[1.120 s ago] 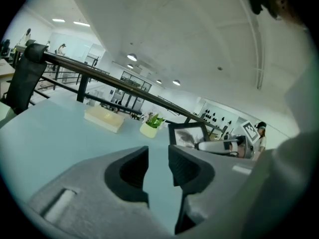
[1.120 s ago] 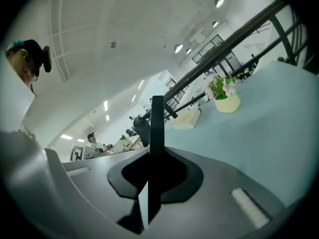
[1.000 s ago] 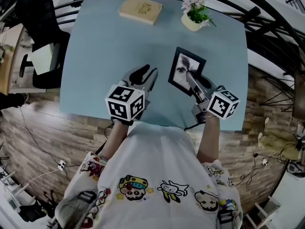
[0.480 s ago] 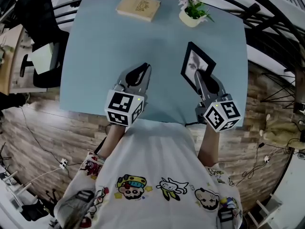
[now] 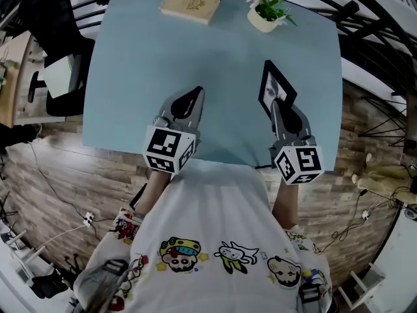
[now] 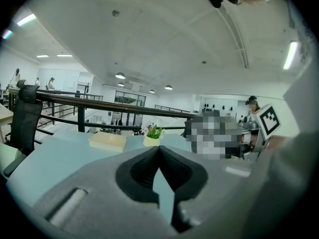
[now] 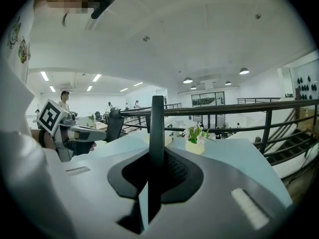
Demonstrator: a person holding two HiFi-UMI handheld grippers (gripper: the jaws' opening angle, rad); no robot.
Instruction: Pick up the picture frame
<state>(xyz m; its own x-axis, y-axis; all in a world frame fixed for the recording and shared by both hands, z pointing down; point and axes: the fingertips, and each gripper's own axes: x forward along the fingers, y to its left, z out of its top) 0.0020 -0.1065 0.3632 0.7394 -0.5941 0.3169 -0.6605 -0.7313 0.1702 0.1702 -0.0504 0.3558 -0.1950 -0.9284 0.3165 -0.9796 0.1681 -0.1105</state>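
The picture frame (image 5: 276, 87), black-edged with a pale print, stands tilted up on its edge over the right part of the light blue table (image 5: 137, 70). My right gripper (image 5: 278, 105) is shut on its near edge. In the right gripper view the frame's edge shows as a dark upright bar (image 7: 157, 126) clamped between the jaws of the right gripper (image 7: 158, 156). My left gripper (image 5: 196, 92) hovers over the table's near middle, apart from the frame. Its jaws have just been closing and now meet with nothing between them, as the left gripper view of the left gripper (image 6: 159, 151) also shows.
A tan book (image 5: 190, 4) lies at the table's far edge, with a small potted plant (image 5: 267, 13) to its right. A dark office chair (image 5: 55, 38) stands left of the table. A black railing (image 7: 224, 108) runs behind the table.
The frame went from lying flat on the table to standing up on its edge as the right gripper rolled and rose a little. The left gripper's jaws went from open to shut.
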